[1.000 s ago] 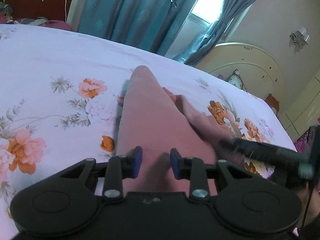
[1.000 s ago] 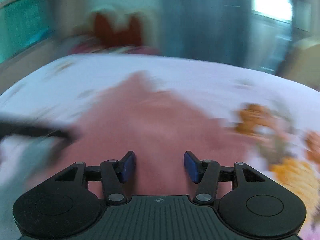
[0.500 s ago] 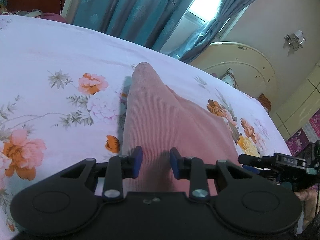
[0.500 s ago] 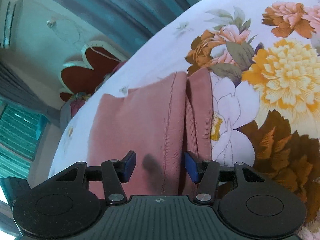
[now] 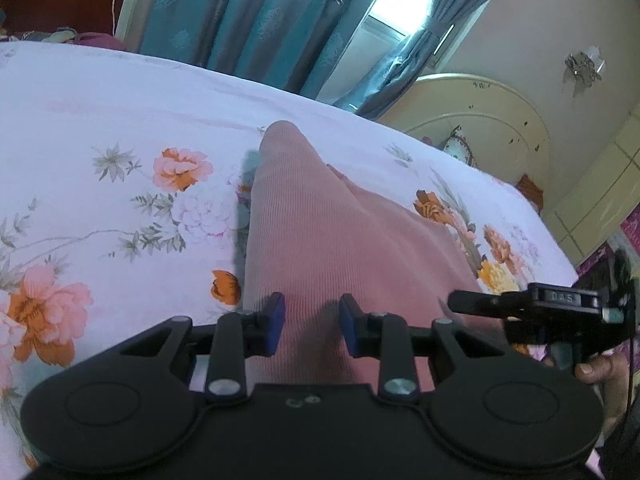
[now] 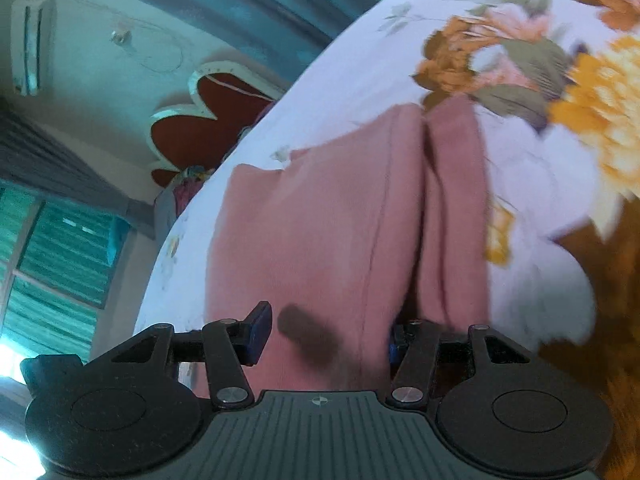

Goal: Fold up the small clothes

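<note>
A pink ribbed garment point(image 5: 320, 236) lies folded on the floral bedsheet point(image 5: 100, 128). My left gripper point(image 5: 311, 330) is open, its blue pads just above the garment's near end. My right gripper point(image 5: 464, 304) shows at the right of the left wrist view, beside the garment's right edge. In the right wrist view the right gripper point(image 6: 324, 332) is open and tilted, with a folded edge of the garment point(image 6: 320, 220) between its jaws; the right pad is partly hidden under a fabric layer.
Teal curtains point(image 5: 260, 16) and a window stand behind the bed. A cream headboard point(image 5: 480, 120) is at the right. A red and white headboard point(image 6: 200, 120) and an air conditioner point(image 6: 30, 44) show in the right wrist view. A hand point(image 5: 600, 372) holds the right gripper.
The right gripper swung from above the garment round to its right edge and slid onto a folded layer. The left gripper stayed over the near end.
</note>
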